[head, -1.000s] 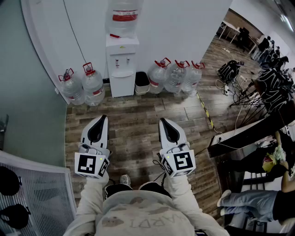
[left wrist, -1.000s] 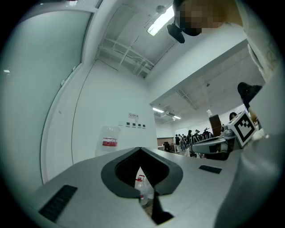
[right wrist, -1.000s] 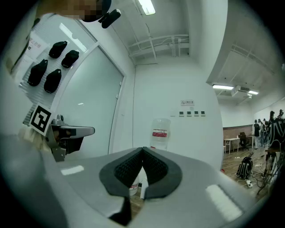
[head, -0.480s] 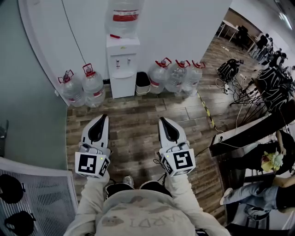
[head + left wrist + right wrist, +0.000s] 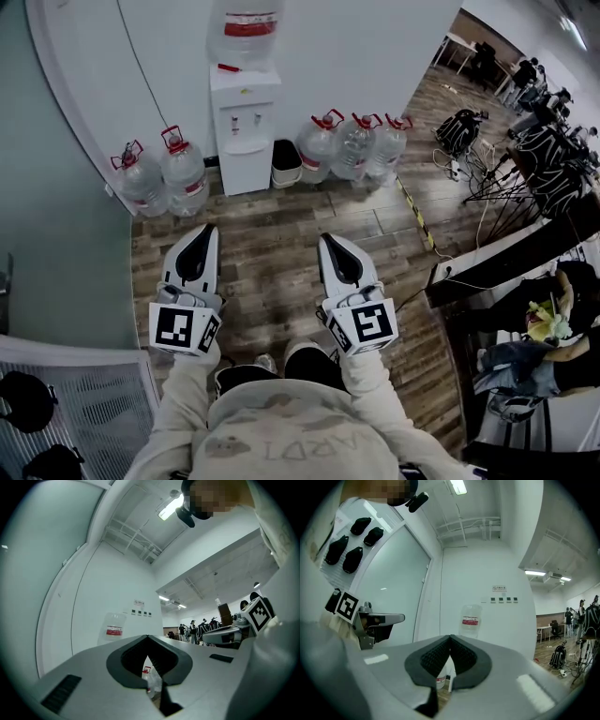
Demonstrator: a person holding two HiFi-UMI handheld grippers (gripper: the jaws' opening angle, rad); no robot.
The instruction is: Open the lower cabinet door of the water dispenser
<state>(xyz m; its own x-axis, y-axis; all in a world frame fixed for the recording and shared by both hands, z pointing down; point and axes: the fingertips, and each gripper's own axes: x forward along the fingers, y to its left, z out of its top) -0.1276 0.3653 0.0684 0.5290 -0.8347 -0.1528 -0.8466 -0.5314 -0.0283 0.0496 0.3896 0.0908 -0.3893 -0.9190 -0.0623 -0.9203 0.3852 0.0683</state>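
Left tongs [image 5: 202, 231] and right tongs [image 5: 328, 240] are pinched together, empty, well apart from the water dispenser [image 5: 244, 112] at the wall; its lower cabinet door [image 5: 248, 171] could strike the bin [image 5: 286, 161] just beside

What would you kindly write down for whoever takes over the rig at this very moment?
Left claw: shut, empty, held above the floor.
Right claw: shut, empty, alongside the left one.
Water dispenser: against the wall ahead, with floor bottles on both sides. Its lower cabinet door looks closed.
Done: nothing on the door yet.
Left: move in, take hold of the door, pull it open.
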